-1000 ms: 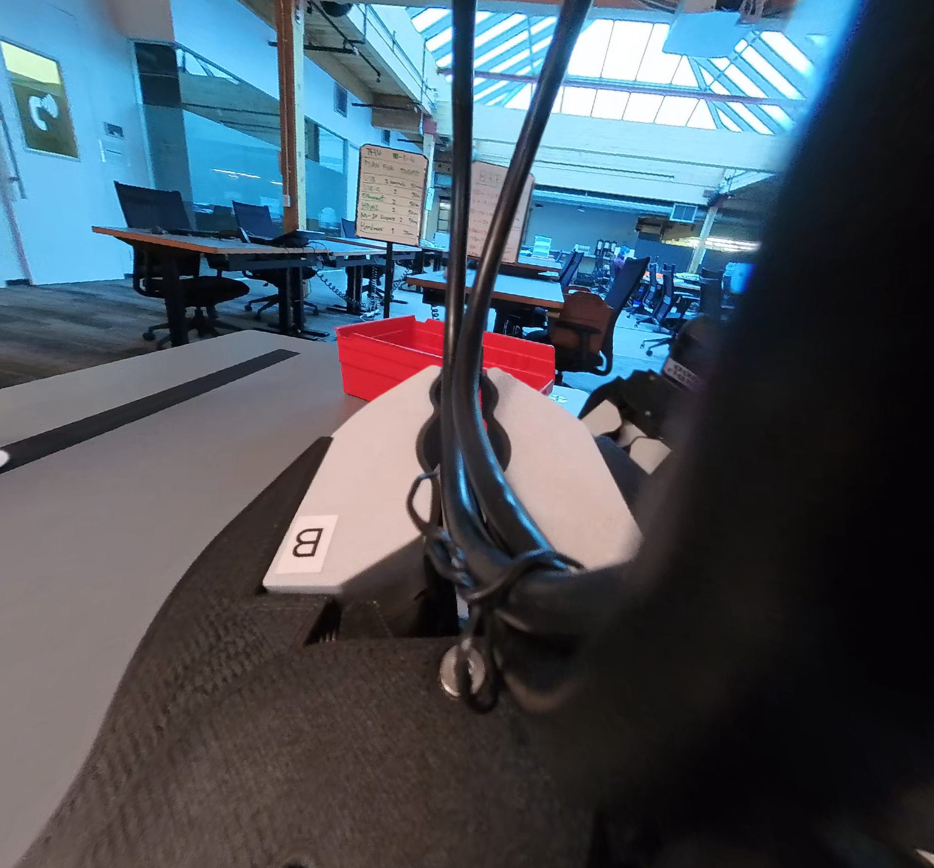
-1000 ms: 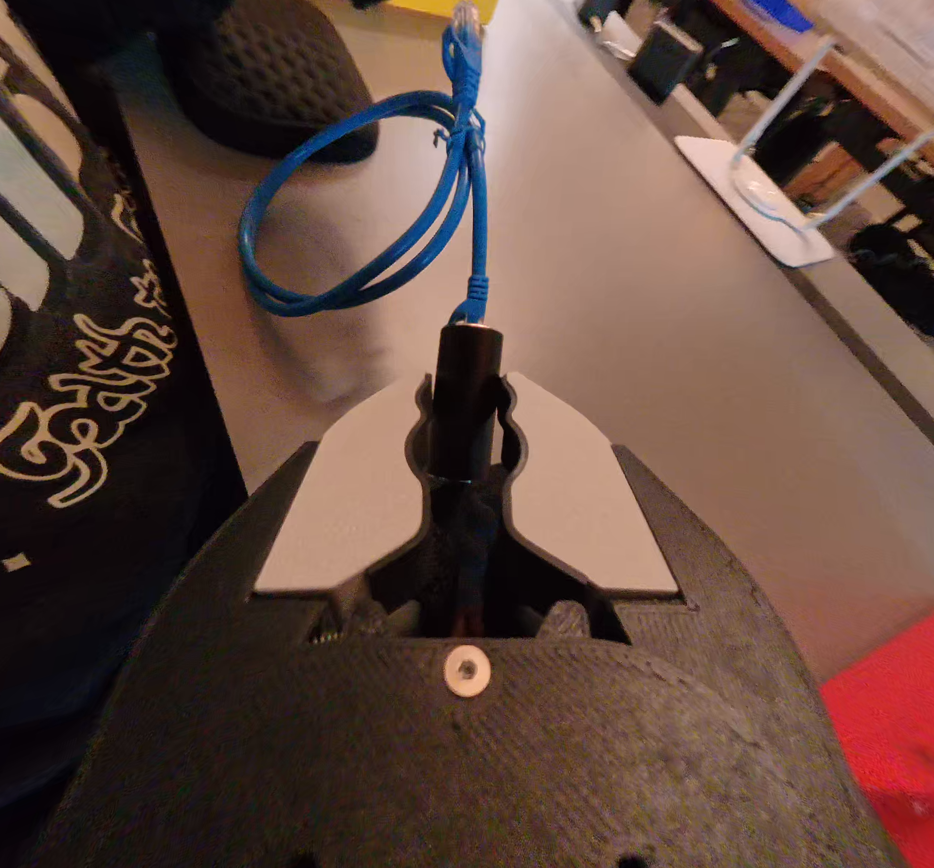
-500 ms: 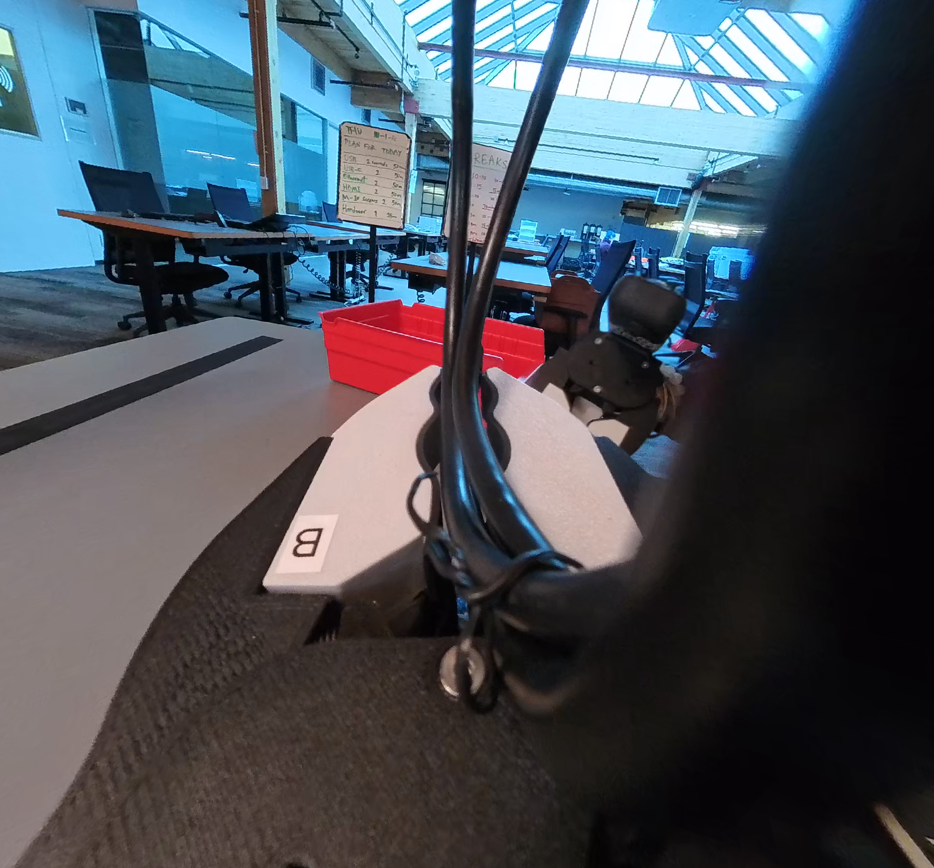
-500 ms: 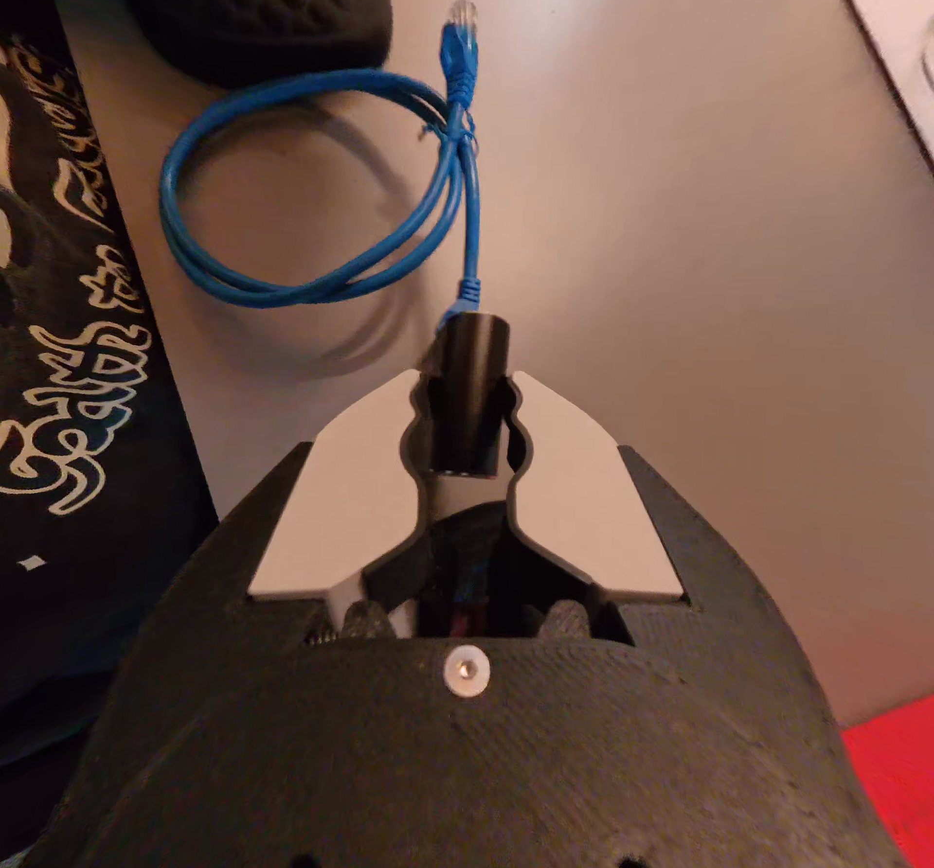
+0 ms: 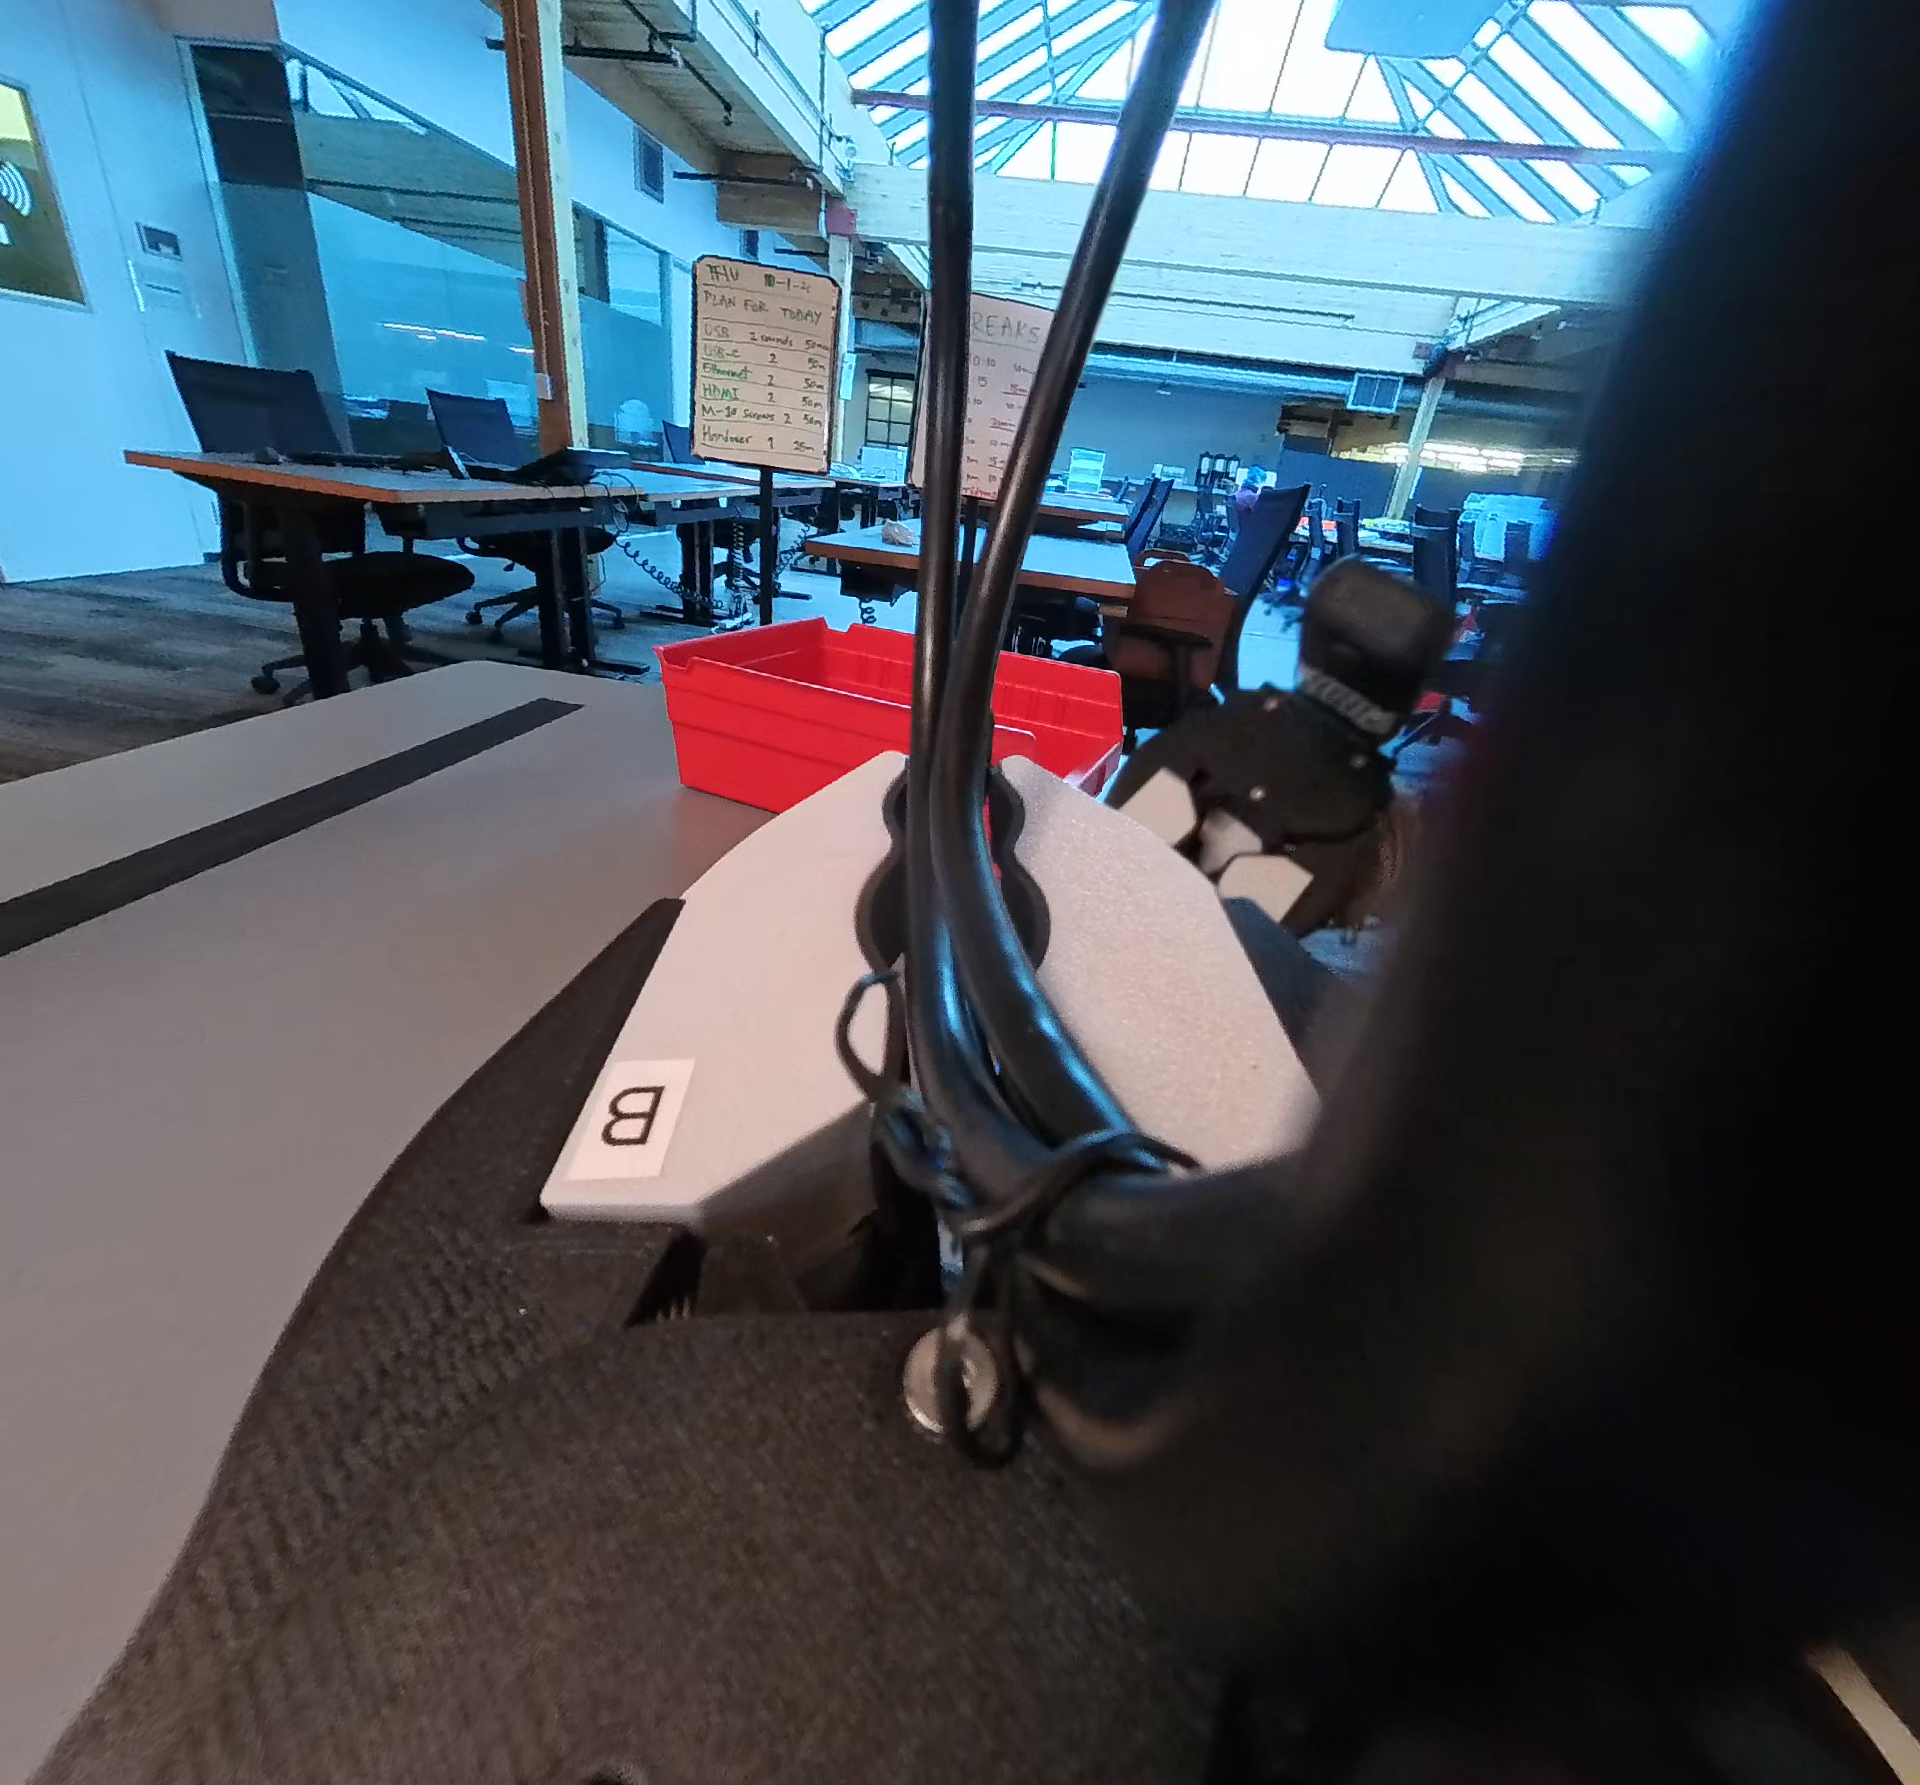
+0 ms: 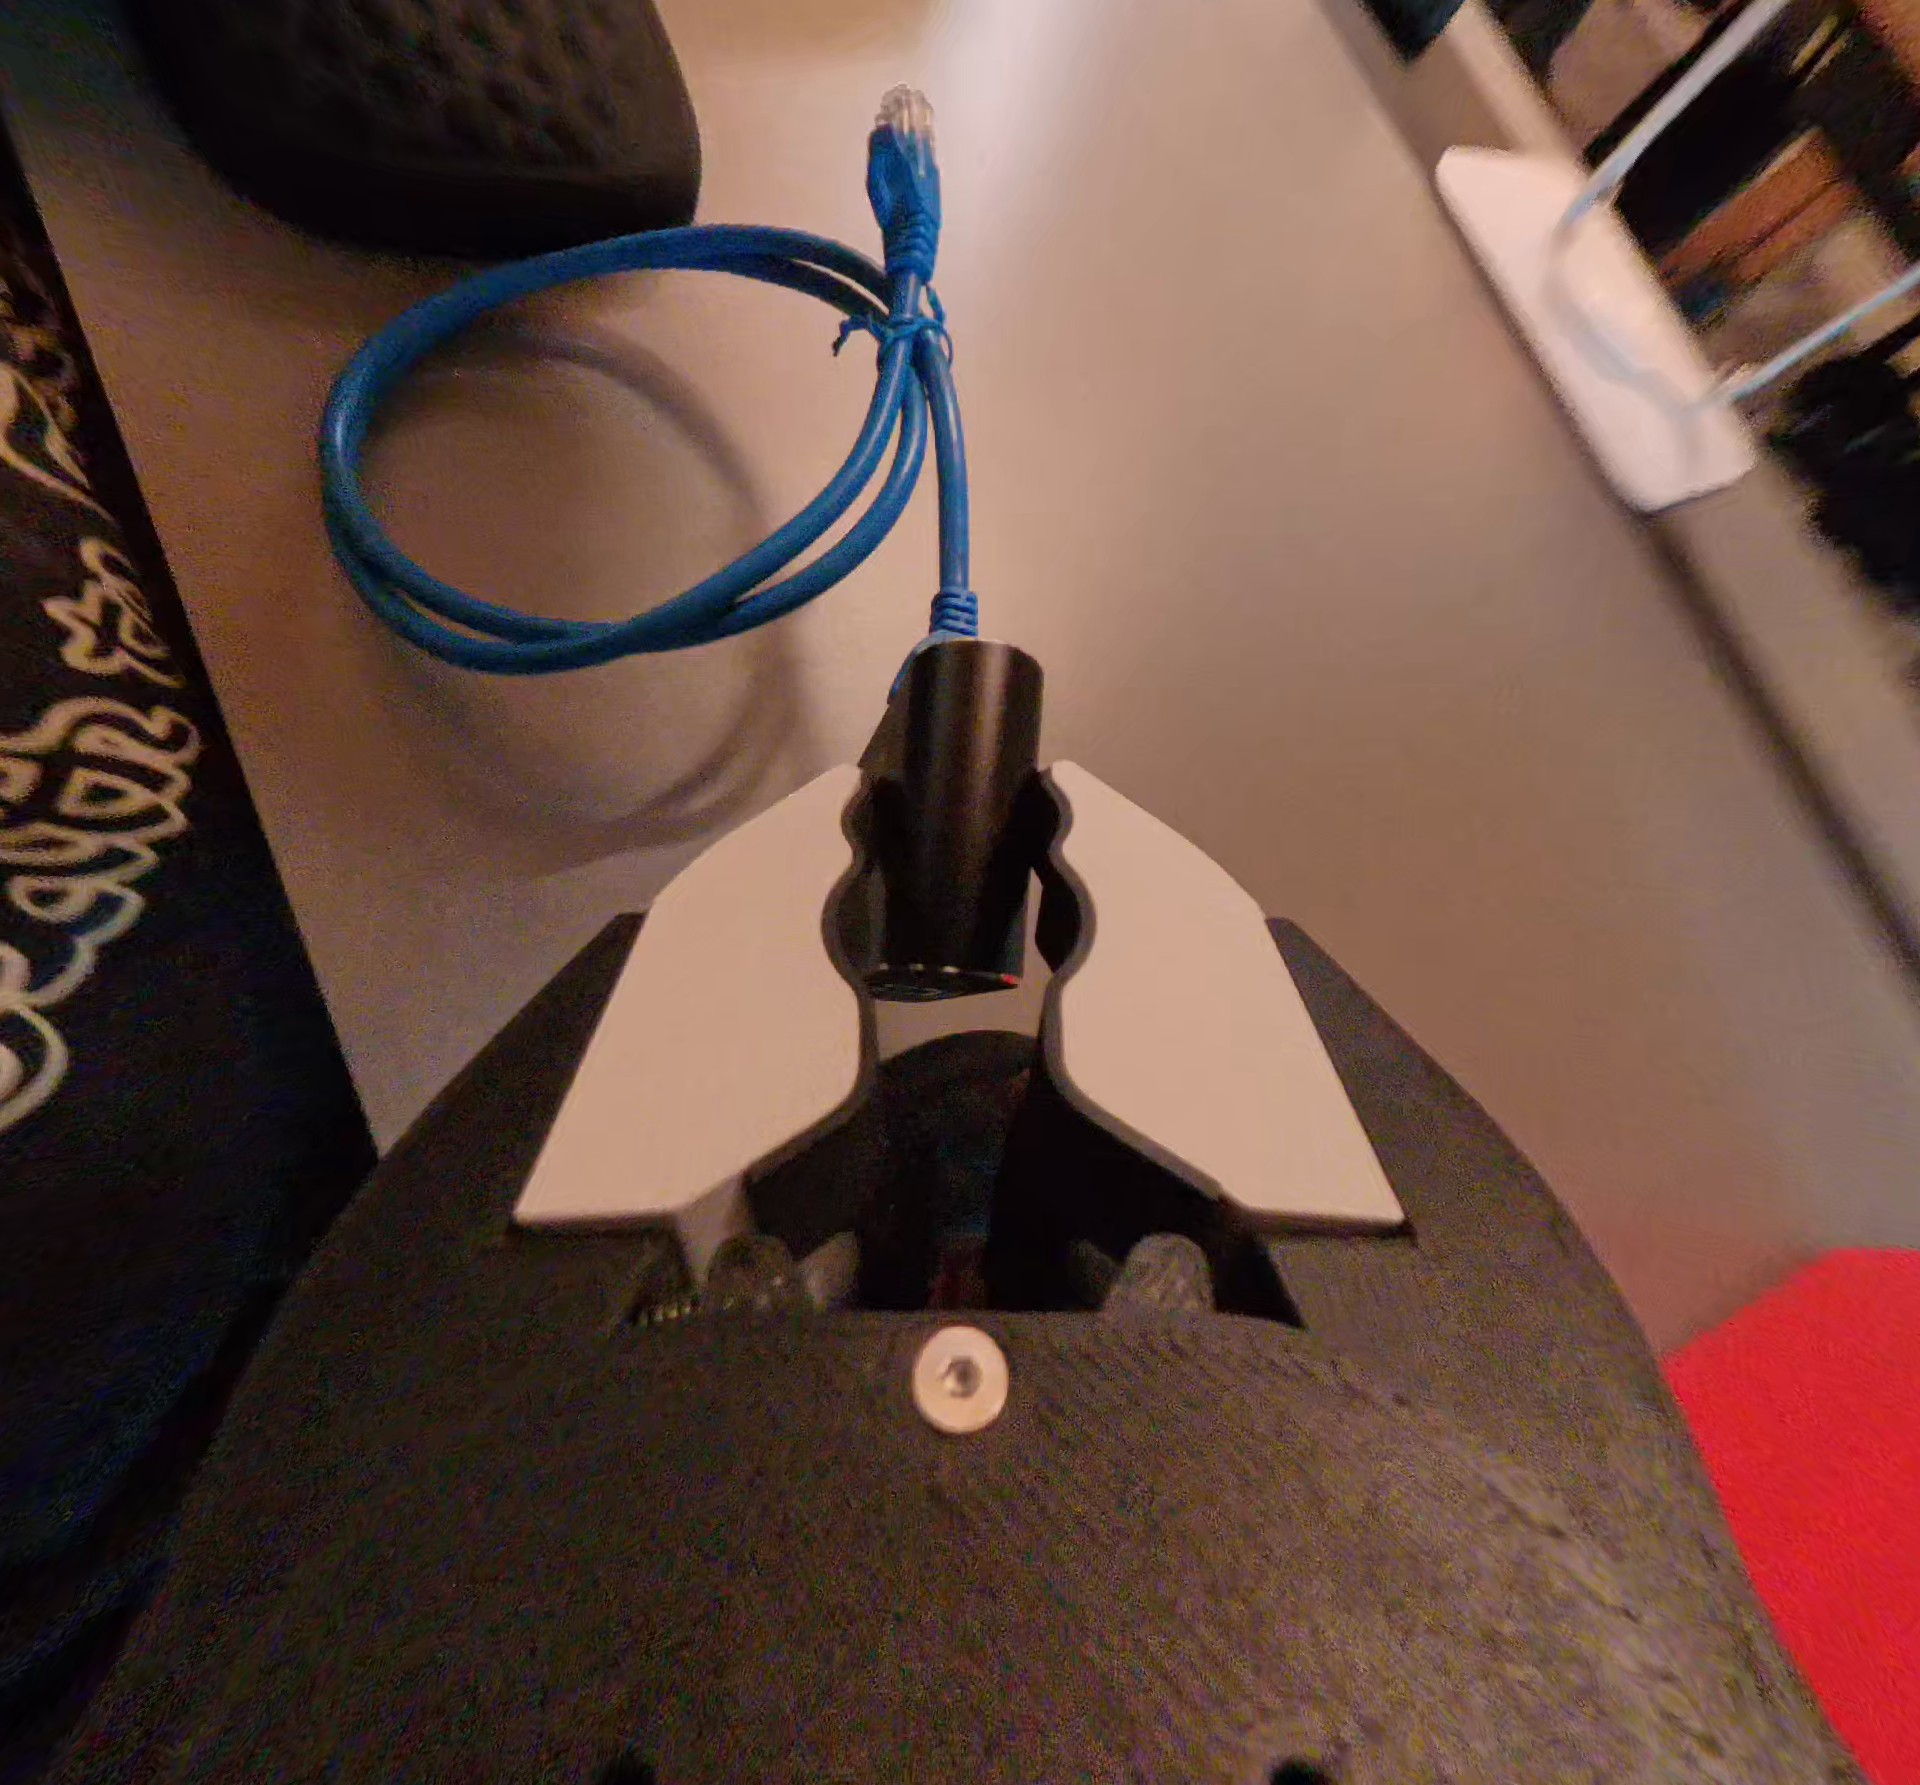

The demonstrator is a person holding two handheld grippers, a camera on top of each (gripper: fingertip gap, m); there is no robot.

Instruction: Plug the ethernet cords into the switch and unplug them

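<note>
In the left wrist view my left gripper (image 5: 951, 779) is shut on a looped black cable (image 5: 940, 488). Its two strands rise out of the top of the frame, and a twist tie binds them at the base of the fingers. In the right wrist view my right gripper (image 6: 951, 779) is shut on a black cylindrical adapter (image 6: 956, 800). A blue ethernet cord (image 6: 582, 634) is plugged into its front end. The cord hangs in a tied loop above the table, with its free plug (image 6: 902, 146) pointing away. The right gripper also shows in the left wrist view (image 5: 1236, 831), low at the right.
A red bin (image 5: 810, 707) stands on the grey table (image 5: 260, 904) just beyond the left fingers; its corner shows in the right wrist view (image 6: 1808, 1423). A dark textured object (image 6: 416, 42) lies beyond the cord. A person's dark patterned garment (image 6: 83, 696) is at the left. A white stand base (image 6: 1590, 333) sits far right. Across from one pair of fingers to the other is roughly 15 centimetres. About 20 centimetres separates my left fingertips from the dark textured object (image 6: 416, 42).
The black adapter has slid forward in my right grasp, and its rear end now shows between the fingers. The right gripper came into the left view. The left grasp is unchanged.
</note>
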